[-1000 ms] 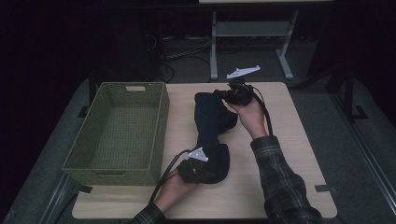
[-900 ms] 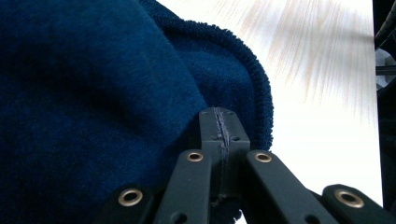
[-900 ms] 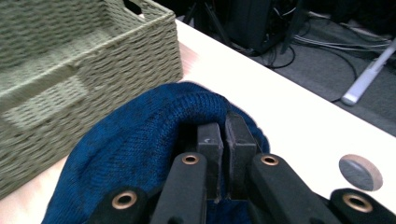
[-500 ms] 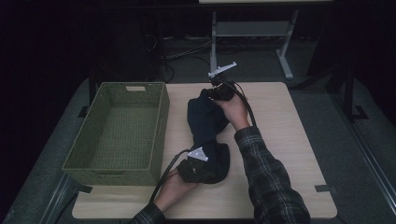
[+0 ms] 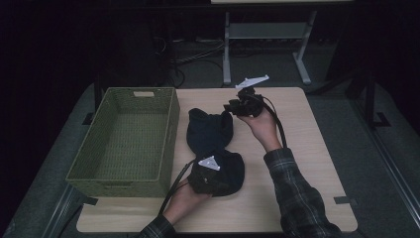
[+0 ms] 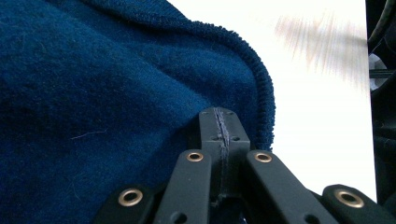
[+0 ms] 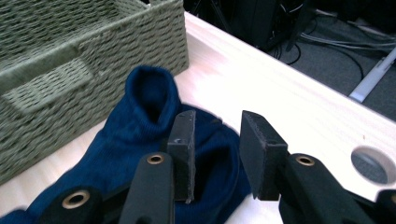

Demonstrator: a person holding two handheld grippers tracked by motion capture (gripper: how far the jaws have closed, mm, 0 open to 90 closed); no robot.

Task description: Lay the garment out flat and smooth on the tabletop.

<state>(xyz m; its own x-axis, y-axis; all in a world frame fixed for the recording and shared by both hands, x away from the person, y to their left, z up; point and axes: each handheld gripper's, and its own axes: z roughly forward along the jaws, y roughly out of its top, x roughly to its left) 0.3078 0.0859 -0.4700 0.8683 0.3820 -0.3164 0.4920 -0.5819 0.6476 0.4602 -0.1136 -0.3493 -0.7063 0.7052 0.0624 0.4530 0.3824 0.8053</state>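
A dark blue knitted garment (image 5: 209, 130) lies bunched on the wooden table (image 5: 307, 148), to the right of the basket. My left gripper (image 5: 210, 172) rests at the garment's near end; in the left gripper view its jaws (image 6: 219, 116) are shut on a fold of the blue knit (image 6: 93, 93). My right gripper (image 5: 234, 106) hovers at the garment's far right edge. Its jaws (image 7: 217, 140) have just been opening and stand apart with nothing pressed between them. The blue cloth (image 7: 140, 116) lies below and behind them.
A green woven basket (image 5: 168, 129) stands at the table's left, close to the garment; its wall (image 7: 93, 51) shows in the right gripper view. A round hole (image 7: 371, 165) is cut into the tabletop. Cables and a metal stand sit on the floor beyond the far edge.
The right gripper carried the garment's far end toward the left and nearer, then opened and came off it. The stretched garment now lies folded shorter. The left gripper stayed put.
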